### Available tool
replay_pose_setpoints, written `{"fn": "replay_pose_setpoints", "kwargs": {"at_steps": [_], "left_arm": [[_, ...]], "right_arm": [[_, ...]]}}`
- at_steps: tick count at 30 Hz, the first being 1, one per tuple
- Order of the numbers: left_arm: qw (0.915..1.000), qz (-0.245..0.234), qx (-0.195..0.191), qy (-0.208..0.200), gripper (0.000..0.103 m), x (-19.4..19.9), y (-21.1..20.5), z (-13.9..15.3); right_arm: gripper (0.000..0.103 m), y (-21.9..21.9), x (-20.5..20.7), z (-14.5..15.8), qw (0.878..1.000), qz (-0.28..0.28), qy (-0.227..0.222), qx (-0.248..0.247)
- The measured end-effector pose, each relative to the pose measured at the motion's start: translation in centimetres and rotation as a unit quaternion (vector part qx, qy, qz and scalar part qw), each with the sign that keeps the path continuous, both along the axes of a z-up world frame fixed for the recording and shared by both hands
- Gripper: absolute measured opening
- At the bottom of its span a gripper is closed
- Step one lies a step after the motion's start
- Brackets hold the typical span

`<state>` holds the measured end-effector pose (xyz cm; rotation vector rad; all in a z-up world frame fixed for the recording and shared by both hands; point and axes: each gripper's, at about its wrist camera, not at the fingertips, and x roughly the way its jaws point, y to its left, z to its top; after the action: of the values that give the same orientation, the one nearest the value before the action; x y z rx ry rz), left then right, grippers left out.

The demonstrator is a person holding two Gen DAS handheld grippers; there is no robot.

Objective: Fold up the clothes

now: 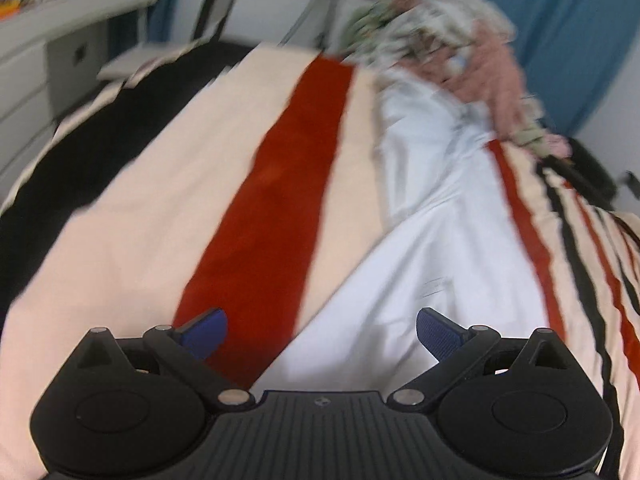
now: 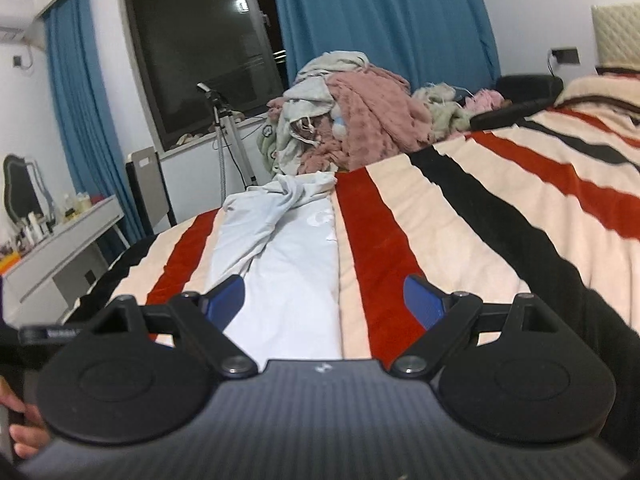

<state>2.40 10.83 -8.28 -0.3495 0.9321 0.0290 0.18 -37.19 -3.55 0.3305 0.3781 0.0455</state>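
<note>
A pale blue-white garment [image 2: 288, 264] lies stretched lengthwise on the striped blanket [image 2: 472, 216], its far end bunched and twisted. In the left wrist view, which is blurred, the same garment [image 1: 440, 248] spreads from the near edge toward the far pile. My left gripper [image 1: 322, 334] hovers open above the garment's near left edge, with nothing between its blue pads. Over the garment's near end, my right gripper [image 2: 324, 300] also stands open and holds nothing.
A heap of pink, grey and patterned clothes [image 2: 352, 120] sits at the bed's far end. A tripod [image 2: 230, 132] and a dressing table [image 2: 60, 248] stand to the left, blue curtains [image 2: 380, 20] behind. A hand [image 2: 20, 432] shows at the lower left.
</note>
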Motion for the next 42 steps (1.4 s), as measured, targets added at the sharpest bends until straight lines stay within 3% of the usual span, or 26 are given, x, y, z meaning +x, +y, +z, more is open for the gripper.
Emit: {"fn": "replay_pose_setpoints", "kwargs": {"at_steps": [5, 7, 9, 11, 12, 13, 14, 16, 18, 21, 25, 28, 29, 34, 36, 41, 42], "left_arm": [[0.9963, 0.039, -0.028, 0.072, 0.09, 0.7, 2.0, -2.4], [0.9958, 0.033, -0.012, 0.084, 0.083, 0.7, 1.7, -2.5], [0.9951, 0.024, 0.01, 0.096, 0.068, 0.6, 1.3, -2.6], [0.9935, 0.013, 0.041, 0.105, 0.038, 0.2, 0.8, -2.2], [0.9928, 0.004, 0.051, 0.109, 0.029, 0.1, 0.6, -2.0], [0.9919, -0.009, 0.058, 0.112, 0.008, -0.1, 0.3, -1.6], [0.9915, -0.021, 0.066, 0.11, 0.003, -0.4, 0.0, -1.0], [0.9913, -0.049, 0.09, 0.083, 0.002, -1.6, -0.9, 0.8], [0.9884, -0.091, 0.119, 0.026, 0.002, -4.0, -2.9, 3.3], [0.9724, -0.155, 0.162, -0.064, 0.002, -7.9, -6.1, 7.1], [0.9443, -0.254, 0.157, -0.139, 0.001, -12.8, -11.7, 9.3], [0.9339, -0.302, 0.132, -0.139, 0.001, -14.4, -15.1, 7.5], [0.9333, -0.307, 0.131, -0.131, 0.001, -14.3, -15.8, 6.5], [0.9464, -0.304, 0.09, -0.061, 0.002, -12.6, -16.0, 1.3], [0.9495, -0.301, 0.076, -0.046, 0.005, -12.5, -15.5, 0.8], [0.9549, -0.288, 0.054, -0.047, 0.048, -11.2, -14.7, 0.9], [0.9548, -0.287, 0.056, -0.054, 0.051, -11.1, -14.5, 1.1]], "right_arm": [[0.088, -1.7, 0.9, -0.9, 0.998, -0.009, 0.03, 0.053], [0.088, -2.3, 1.2, -1.3, 0.997, -0.011, 0.04, 0.07], [0.088, -2.8, 1.3, -1.6, 0.995, -0.015, 0.049, 0.087], [0.088, -3.3, 1.4, -1.9, 0.993, -0.018, 0.056, 0.103], [0.088, -3.5, 1.3, -2.0, 0.992, -0.019, 0.058, 0.109], [0.088, -3.6, 1.3, -2.0, 0.992, -0.019, 0.058, 0.114], [0.088, -3.8, 1.2, -2.0, 0.991, -0.019, 0.059, 0.118], [0.088, -4.0, 1.0, -2.1, 0.99, -0.019, 0.058, 0.124], [0.088, -4.3, 0.8, -2.1, 0.99, -0.022, 0.055, 0.128], [0.088, -4.8, 0.7, -2.2, 0.988, -0.03, 0.053, 0.139], [0.088, -5.4, 0.3, -1.9, 0.988, -0.045, 0.04, 0.143], [0.088, -5.9, -0.3, -1.5, 0.989, -0.065, 0.024, 0.132], [0.088, -5.9, -0.4, -1.5, 0.989, -0.069, 0.022, 0.126], [0.088, -5.9, -0.2, -1.6, 0.991, -0.064, 0.027, 0.114], [0.088, -5.8, 0.1, -1.7, 0.992, -0.057, 0.034, 0.112], [0.088, -5.5, 0.6, -2.0, 0.992, -0.047, 0.041, 0.105], [0.088, -5.3, 0.6, -2.0, 0.993, -0.045, 0.041, 0.101]]}}
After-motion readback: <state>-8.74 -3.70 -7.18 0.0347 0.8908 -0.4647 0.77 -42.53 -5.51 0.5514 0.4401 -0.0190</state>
